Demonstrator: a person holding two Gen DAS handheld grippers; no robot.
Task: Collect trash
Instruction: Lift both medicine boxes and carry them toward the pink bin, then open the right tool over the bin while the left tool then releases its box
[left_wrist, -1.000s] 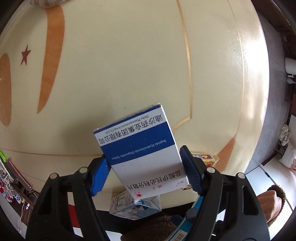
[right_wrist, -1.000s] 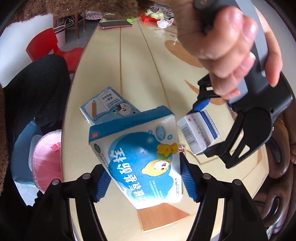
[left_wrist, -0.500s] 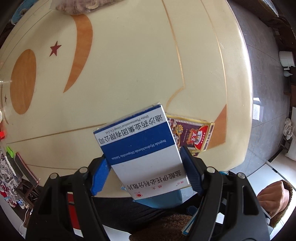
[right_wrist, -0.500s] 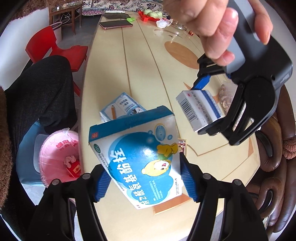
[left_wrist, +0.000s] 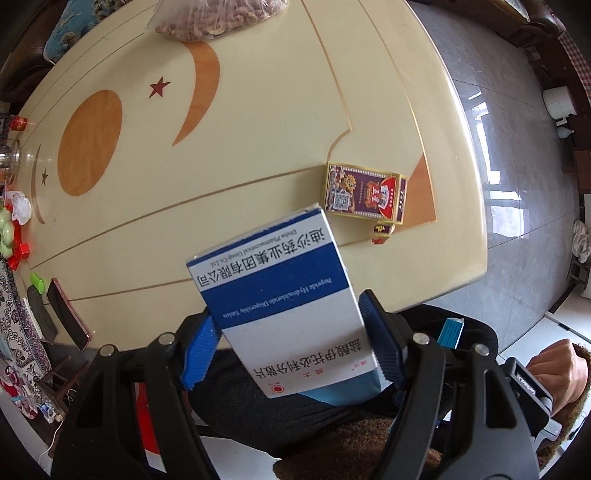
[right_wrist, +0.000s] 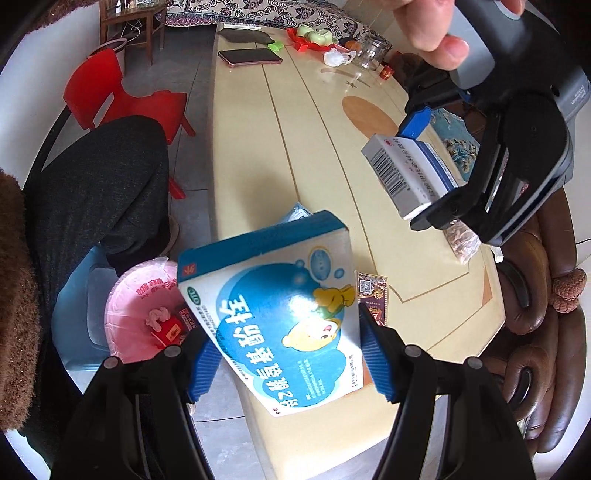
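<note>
A: Since both boxes are up off the desk, which hand is nearer the bin?

B: I'd say the right. Its gripper has its fingers clamped on the cartoon medicine box, and the pink-lined bin sits on the floor just off the desk's near-left edge.

A: And the left gripper?

B: Its fingers grip the blue-and-white box above the desk's far edge, well apart from the bin.
</note>
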